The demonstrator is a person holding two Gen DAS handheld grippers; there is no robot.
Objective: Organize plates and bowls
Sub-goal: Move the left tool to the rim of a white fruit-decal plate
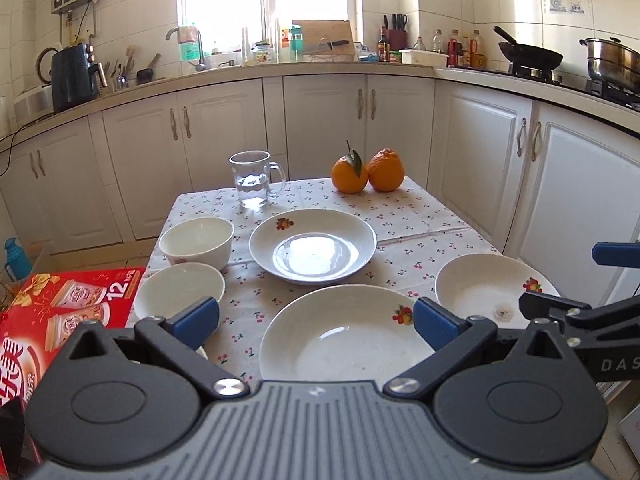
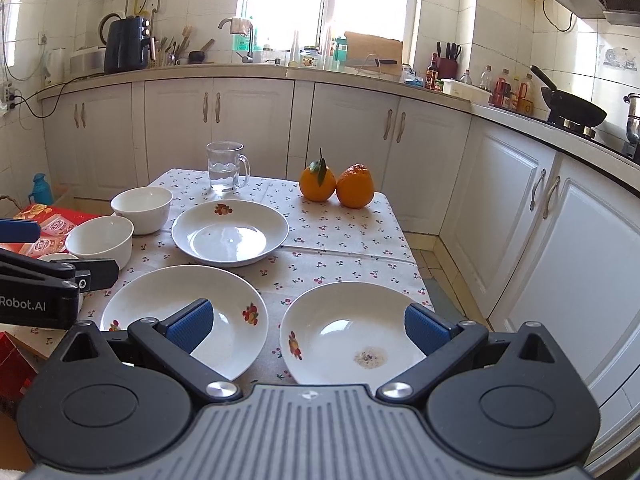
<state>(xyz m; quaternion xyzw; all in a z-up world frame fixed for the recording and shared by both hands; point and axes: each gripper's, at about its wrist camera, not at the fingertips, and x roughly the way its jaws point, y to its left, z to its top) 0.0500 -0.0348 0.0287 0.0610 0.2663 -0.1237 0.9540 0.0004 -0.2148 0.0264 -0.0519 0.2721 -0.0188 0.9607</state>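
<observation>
White plates [image 2: 230, 236] carry red-orange fruit motifs; bowls [image 2: 100, 240] plain white. Tablecloth [image 2: 340, 236] white with small red cherry print. Beyond the blue-padded fingers [image 2: 190, 326], two oranges [image 2: 336, 186], one green-leaved.

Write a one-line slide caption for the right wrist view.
Open right gripper hovers over stained white ceramic plate on cherry-print tablecloth.

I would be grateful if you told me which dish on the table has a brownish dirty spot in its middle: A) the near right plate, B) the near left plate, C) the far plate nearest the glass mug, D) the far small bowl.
A: the near right plate carries a brownish smear at its centre, in front of the right gripper, while the other dishes look clean.
</observation>
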